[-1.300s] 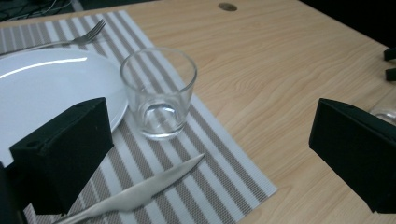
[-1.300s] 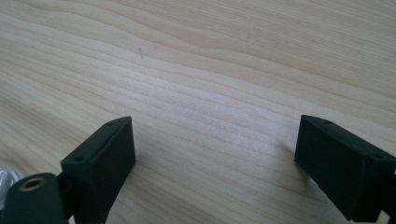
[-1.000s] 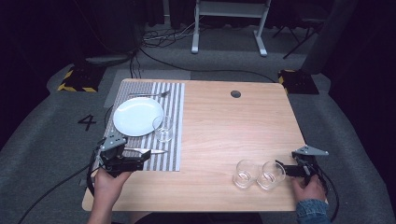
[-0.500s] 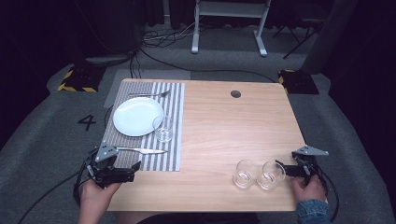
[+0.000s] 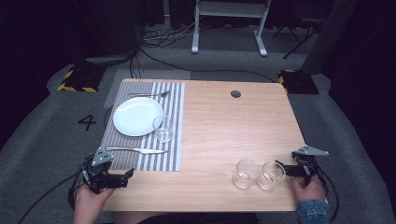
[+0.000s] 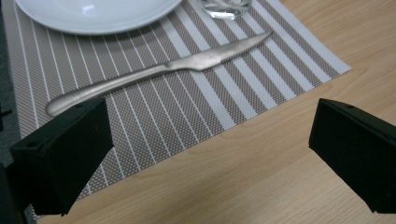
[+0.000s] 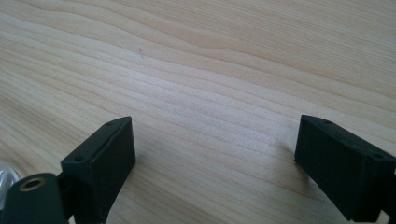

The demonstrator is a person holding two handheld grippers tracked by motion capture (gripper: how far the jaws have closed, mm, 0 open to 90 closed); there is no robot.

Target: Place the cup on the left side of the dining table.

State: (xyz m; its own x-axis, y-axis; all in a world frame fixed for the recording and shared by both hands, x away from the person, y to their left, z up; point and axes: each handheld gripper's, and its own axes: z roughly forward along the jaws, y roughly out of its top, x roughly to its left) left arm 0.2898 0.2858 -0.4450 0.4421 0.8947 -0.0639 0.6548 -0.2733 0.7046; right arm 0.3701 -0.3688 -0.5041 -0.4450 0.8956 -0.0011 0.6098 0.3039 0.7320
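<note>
Near the placemat (image 5: 144, 128), my left tongs (image 5: 122, 177) have drawn back, gaping empty, off the knife (image 5: 136, 150); right tongs (image 5: 286, 169) gape empty: knife placed, I judge.

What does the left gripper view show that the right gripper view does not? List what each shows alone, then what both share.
Left gripper view alone: a striped placemat with a knife lying on it, a white plate's edge and a glass's base.
Right gripper view alone: a sliver of glass at the left edge.
Shared: bare wooden table between two black jaws set wide apart, holding nothing.
</note>
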